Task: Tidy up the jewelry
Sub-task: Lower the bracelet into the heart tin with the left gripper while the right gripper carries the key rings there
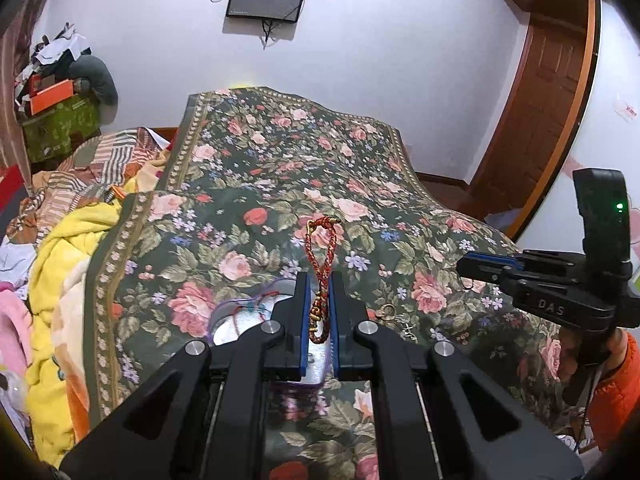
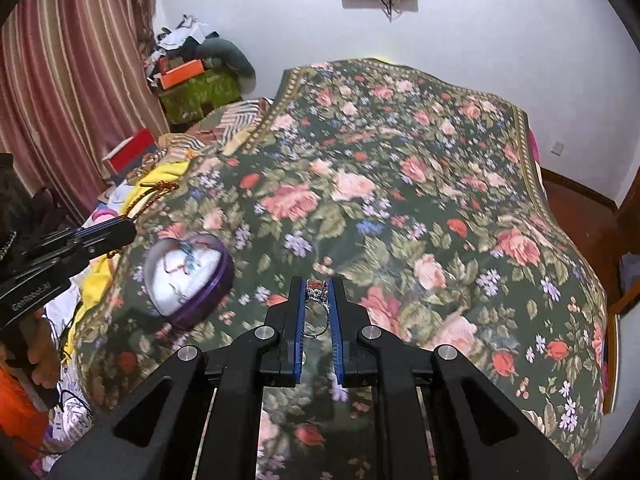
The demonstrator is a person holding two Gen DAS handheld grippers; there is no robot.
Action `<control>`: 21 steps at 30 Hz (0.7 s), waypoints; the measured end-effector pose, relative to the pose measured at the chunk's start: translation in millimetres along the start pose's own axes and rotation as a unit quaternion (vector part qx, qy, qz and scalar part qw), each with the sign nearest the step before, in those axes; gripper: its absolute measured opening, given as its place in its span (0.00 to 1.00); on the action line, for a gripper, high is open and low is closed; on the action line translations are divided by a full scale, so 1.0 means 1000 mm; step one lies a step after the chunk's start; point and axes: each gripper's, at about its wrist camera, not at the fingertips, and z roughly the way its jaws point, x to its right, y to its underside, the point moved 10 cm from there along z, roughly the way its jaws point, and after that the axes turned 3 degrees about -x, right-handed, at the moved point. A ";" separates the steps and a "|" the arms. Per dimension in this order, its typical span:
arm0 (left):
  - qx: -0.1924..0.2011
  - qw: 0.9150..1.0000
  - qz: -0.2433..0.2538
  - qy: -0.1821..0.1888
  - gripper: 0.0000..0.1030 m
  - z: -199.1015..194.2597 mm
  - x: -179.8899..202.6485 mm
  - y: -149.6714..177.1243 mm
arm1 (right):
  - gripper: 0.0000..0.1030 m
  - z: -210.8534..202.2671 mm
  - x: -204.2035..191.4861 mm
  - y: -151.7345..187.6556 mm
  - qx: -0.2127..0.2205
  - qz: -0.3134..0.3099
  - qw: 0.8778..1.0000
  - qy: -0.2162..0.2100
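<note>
My left gripper (image 1: 319, 280) is shut on a red and gold braided cord bracelet (image 1: 320, 256), whose loop sticks up past the fingertips. In the right wrist view that left gripper (image 2: 128, 230) comes in from the left, the cord bracelet (image 2: 154, 194) poking out of it. My right gripper (image 2: 317, 284) is shut on a silver ring (image 2: 317, 304) with a jewelled top, lifted above the bed. A purple heart-shaped jewelry box (image 2: 188, 280) with white lining lies open on the floral bedspread (image 2: 400, 200); in the left wrist view the box (image 1: 244, 320) sits partly behind my fingers.
Small gold pieces of jewelry (image 1: 386, 312) lie on the bedspread (image 1: 280, 168) right of the left gripper. The right gripper (image 1: 472, 266) enters from the right, held by an orange sleeve (image 1: 616, 392). Blankets (image 1: 60, 280) are piled left. A wooden door (image 1: 540, 92) stands far right.
</note>
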 end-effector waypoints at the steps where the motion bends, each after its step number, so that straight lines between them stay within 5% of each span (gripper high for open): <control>1: 0.002 1.000 0.000 -0.005 0.07 -0.002 -0.004 -0.001 | 0.10 0.000 -0.003 -0.001 0.001 -0.002 1.000 -0.003; 8: -0.009 1.000 -0.009 -0.027 0.07 -0.005 -0.034 0.004 | 0.10 0.011 -0.046 -0.013 0.010 -0.023 0.999 -0.046; 21: -0.051 0.998 -0.014 -0.016 0.07 0.026 -0.040 0.028 | 0.10 0.051 -0.089 -0.017 -0.019 -0.033 0.996 -0.081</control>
